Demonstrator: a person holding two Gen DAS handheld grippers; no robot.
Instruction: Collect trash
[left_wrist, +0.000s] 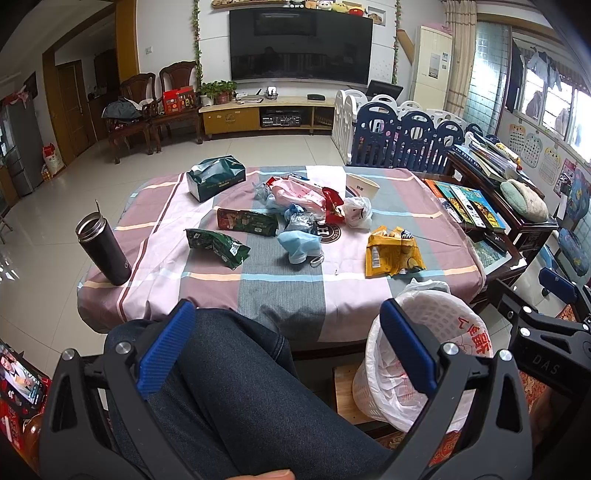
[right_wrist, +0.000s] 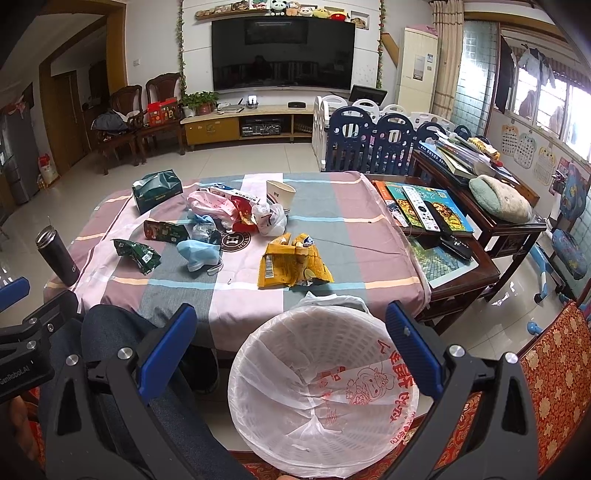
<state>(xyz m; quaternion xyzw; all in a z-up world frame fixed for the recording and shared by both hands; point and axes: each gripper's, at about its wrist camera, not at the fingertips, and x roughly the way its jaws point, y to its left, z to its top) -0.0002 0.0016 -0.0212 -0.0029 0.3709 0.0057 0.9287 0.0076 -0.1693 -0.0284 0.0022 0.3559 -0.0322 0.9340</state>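
Observation:
Trash lies on a table with a plaid cloth (left_wrist: 280, 291) (right_wrist: 332, 221): a yellow snack bag (left_wrist: 393, 251) (right_wrist: 291, 260), green wrappers (left_wrist: 218, 245) (right_wrist: 136, 254), a blue face mask (left_wrist: 301, 245) (right_wrist: 197, 253), pink and white plastic bags (left_wrist: 299, 195) (right_wrist: 271, 218) and a paper cup (right_wrist: 280, 194). A white bin lined with a printed bag (right_wrist: 325, 391) (left_wrist: 399, 365) stands in front of the table. My left gripper (left_wrist: 288, 347) is open above a jeans-clad lap. My right gripper (right_wrist: 291, 350) is open above the bin. Both are empty.
A dark steel bottle (left_wrist: 103, 251) (right_wrist: 57, 254) stands at the table's left corner. A green tissue box (left_wrist: 216, 177) (right_wrist: 157, 190) sits at the far left. A wooden side table (right_wrist: 461, 266) with books and remotes stands to the right. A phone (left_wrist: 20, 380) lies at the lower left.

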